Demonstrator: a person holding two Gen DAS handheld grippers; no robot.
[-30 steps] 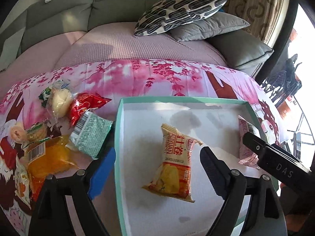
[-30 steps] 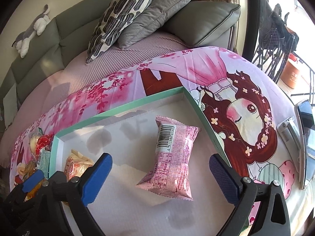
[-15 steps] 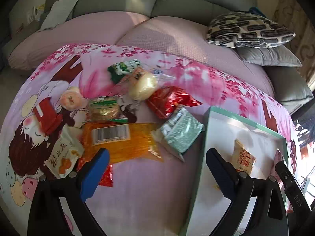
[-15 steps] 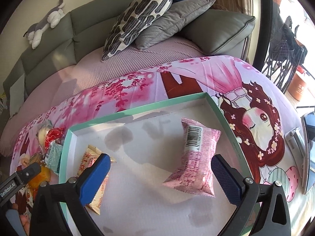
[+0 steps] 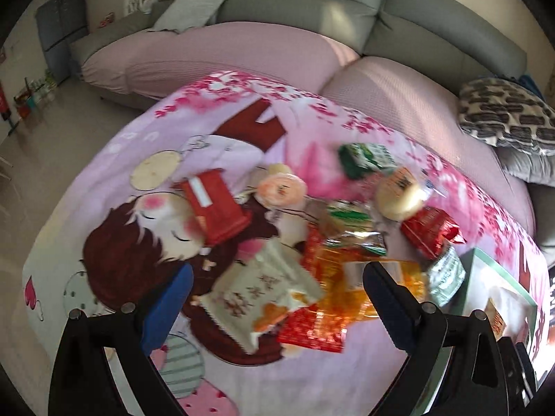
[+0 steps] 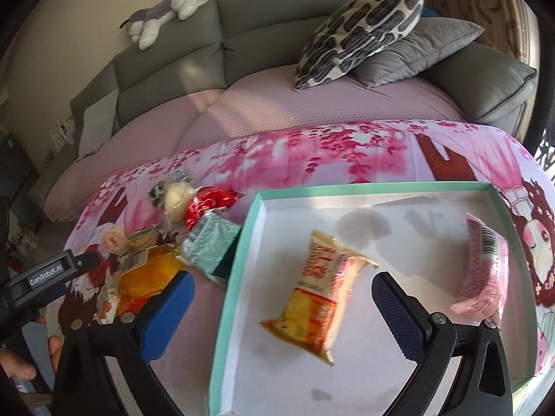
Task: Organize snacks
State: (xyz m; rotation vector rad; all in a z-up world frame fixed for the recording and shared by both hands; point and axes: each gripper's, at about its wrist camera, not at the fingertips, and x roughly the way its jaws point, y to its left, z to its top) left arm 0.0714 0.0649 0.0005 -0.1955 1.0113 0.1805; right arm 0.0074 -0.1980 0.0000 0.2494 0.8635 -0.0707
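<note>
My left gripper (image 5: 277,298) hangs open over a pile of loose snacks on the pink cartoon cloth (image 5: 114,187). A white packet (image 5: 260,294) lies below and between its blue pads, with an orange packet (image 5: 350,277) and a red packet (image 5: 308,332) beside it. My right gripper (image 6: 282,306) is open above the teal-rimmed white box (image 6: 239,263). In the box a yellow packet (image 6: 319,294) lies flat between the fingers' lines, untouched. A pink packet (image 6: 482,270) rests by the box's right wall.
More snacks sit further back: a red foil packet (image 5: 430,232), a green packet (image 5: 367,159), a round bun (image 5: 399,197) and a pink-white sweet (image 5: 281,190). The box edge (image 5: 485,270) is at the right. A grey sofa (image 6: 242,34) with cushions stands behind.
The left view has swung left from the box to the snack pile, its jaws slightly wider. The right view shifted left, so the yellow packet now lies under it and the pink one at right.
</note>
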